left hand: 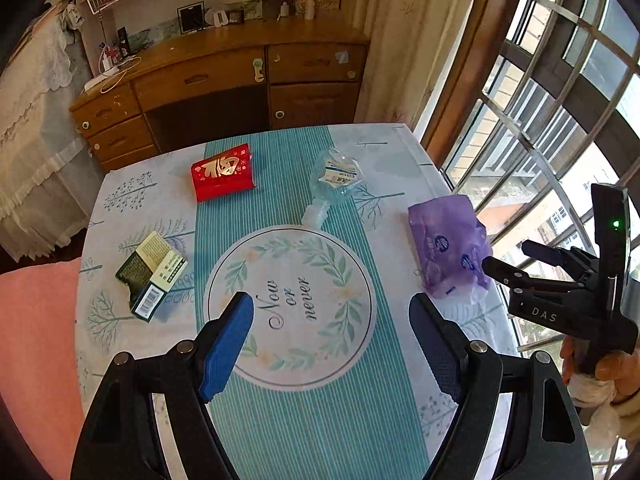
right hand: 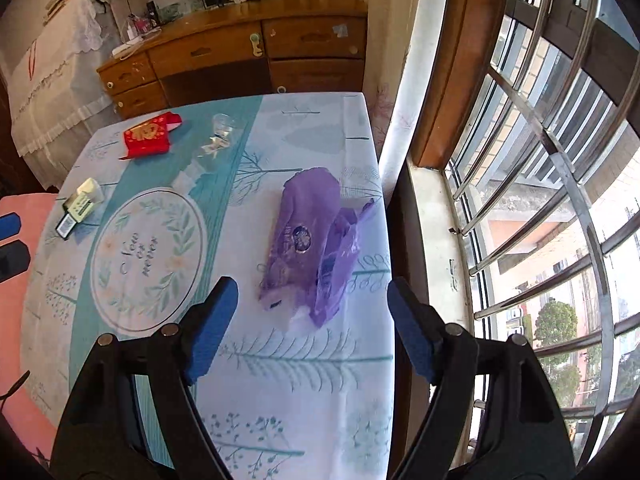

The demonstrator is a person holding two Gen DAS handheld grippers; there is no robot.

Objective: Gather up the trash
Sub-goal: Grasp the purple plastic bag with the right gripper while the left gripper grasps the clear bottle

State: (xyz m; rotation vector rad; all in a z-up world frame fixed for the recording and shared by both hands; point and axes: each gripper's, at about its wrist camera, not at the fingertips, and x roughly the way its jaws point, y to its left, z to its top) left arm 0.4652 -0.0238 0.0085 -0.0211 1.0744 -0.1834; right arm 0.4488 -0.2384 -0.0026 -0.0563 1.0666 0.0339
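Tablecloth-covered table (right hand: 304, 380) holding crumpled purple plastic bag (right hand: 308, 240) mid-frame: light, floppy; pinching bunched edge. Both grippers (left hand: 332, 316) (right hand: 312, 304) hovering open, empty.

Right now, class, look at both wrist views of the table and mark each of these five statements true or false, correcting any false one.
1. The right tool is open and holds nothing. True.
2. The purple plastic wrapper lies near the window side of the table. True.
3. The red packet sits inside the printed "Now or never" circle. False: it lies beyond the circle, toward the far edge.
4. The left tool is shut on the cigarette pack. False: it is open, and the pack lies untouched on the cloth.
5. The crushed clear bottle lies on its side. True.
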